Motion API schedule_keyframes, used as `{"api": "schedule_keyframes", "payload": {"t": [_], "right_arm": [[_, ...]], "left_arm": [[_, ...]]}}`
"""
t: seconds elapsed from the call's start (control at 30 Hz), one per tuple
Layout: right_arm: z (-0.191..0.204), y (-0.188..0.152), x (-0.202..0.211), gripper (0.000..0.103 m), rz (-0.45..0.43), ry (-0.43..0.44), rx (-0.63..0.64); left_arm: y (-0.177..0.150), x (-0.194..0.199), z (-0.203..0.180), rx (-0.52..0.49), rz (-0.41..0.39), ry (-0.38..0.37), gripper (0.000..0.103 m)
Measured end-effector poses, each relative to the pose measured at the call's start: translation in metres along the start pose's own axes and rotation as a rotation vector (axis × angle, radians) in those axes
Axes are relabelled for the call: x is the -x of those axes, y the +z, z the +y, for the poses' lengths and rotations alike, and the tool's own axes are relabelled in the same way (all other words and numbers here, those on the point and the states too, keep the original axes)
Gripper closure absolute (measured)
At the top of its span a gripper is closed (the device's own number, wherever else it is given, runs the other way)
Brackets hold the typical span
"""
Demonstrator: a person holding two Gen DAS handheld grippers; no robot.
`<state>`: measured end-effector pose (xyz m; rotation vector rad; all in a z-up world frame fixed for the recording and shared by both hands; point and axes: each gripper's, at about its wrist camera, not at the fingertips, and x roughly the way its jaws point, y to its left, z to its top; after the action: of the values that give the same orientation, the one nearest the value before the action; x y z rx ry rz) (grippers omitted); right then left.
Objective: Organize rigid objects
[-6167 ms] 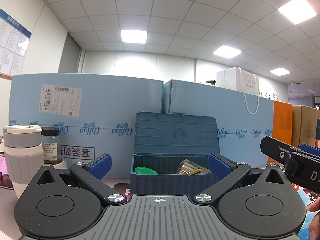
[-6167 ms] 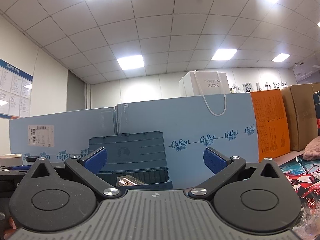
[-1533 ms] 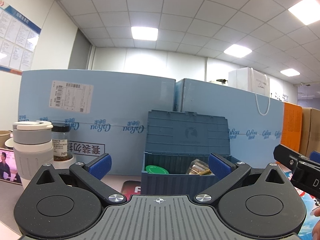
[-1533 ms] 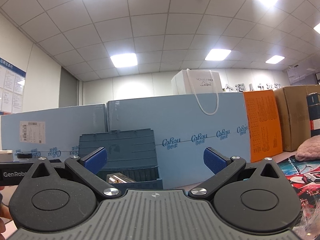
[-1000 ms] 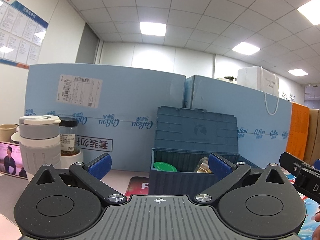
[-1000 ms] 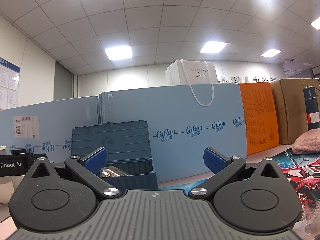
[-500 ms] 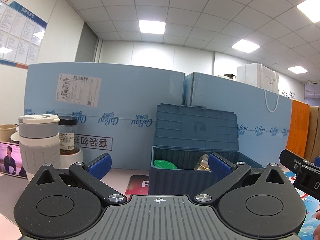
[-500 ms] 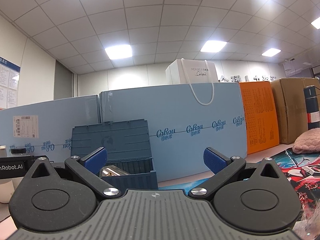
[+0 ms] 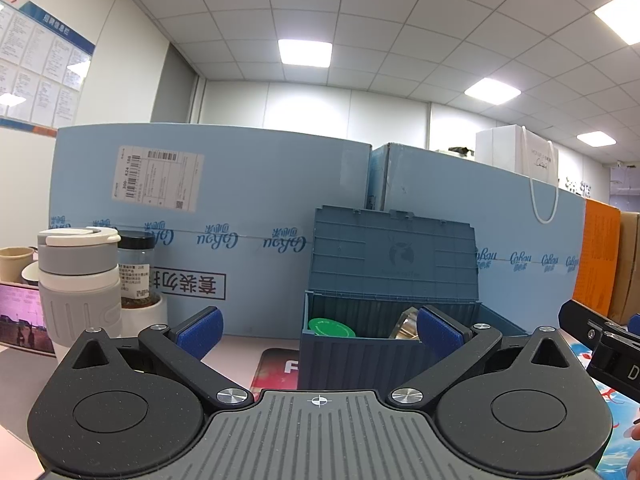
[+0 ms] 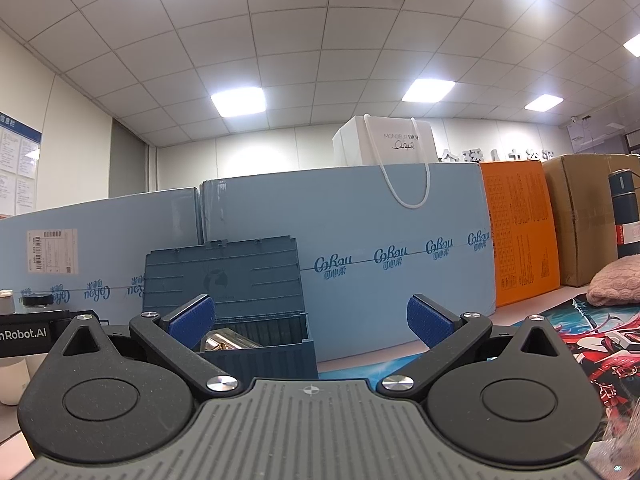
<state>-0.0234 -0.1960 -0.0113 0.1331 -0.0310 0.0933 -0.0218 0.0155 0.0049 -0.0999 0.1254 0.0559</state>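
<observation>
My left gripper (image 9: 318,330) hangs with its fingers spread wide and empty, and so does my right gripper (image 10: 310,322). Far left on the tabletop (image 9: 240,350) stand a lidded grey-and-white cup (image 9: 78,280) and a dark-capped jar (image 9: 136,276), both outside the box, so I judge they may be left to sort. Straight ahead sits the blue storage box (image 9: 360,356), lid upright against the light blue panels (image 9: 248,216); a green-lidded container (image 9: 331,327) and a shiny gold-toned object (image 10: 228,340) already lie inside, so part of the job looks done. Right of the box the tabletop is open up to the orange carton (image 10: 520,236).
</observation>
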Motion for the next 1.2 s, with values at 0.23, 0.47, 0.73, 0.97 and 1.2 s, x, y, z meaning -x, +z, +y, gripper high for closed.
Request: {"api": "schedule_keyframes", "payload": {"t": [0.23, 0.47, 0.73, 0.97, 1.2], "right_arm": [[-0.0001, -0.001, -0.0005, 0.0, 0.006, 0.004, 0.001], [-0.0002, -0.001, -0.0009, 0.0, 0.006, 0.004, 0.001], [0.0, -0.001, -0.001, 0.0, 0.007, 0.004, 0.001], [0.0001, -0.001, -0.0011, 0.0, 0.007, 0.004, 0.001], [0.0003, -0.0012, -0.0006, 0.0, 0.007, 0.003, 0.001]], "left_arm": [[-0.0004, -0.0008, 0.0003, 0.002, 0.005, 0.002, 0.0], [-0.0002, -0.0007, 0.0003, 0.003, 0.005, 0.0, 0.0], [0.0002, 0.0, 0.0002, 0.006, 0.007, -0.002, 0.0], [0.0001, -0.0003, 0.0003, 0.006, 0.007, -0.005, 0.0], [0.0, 0.0002, 0.0001, 0.009, 0.009, -0.004, 0.0]]}}
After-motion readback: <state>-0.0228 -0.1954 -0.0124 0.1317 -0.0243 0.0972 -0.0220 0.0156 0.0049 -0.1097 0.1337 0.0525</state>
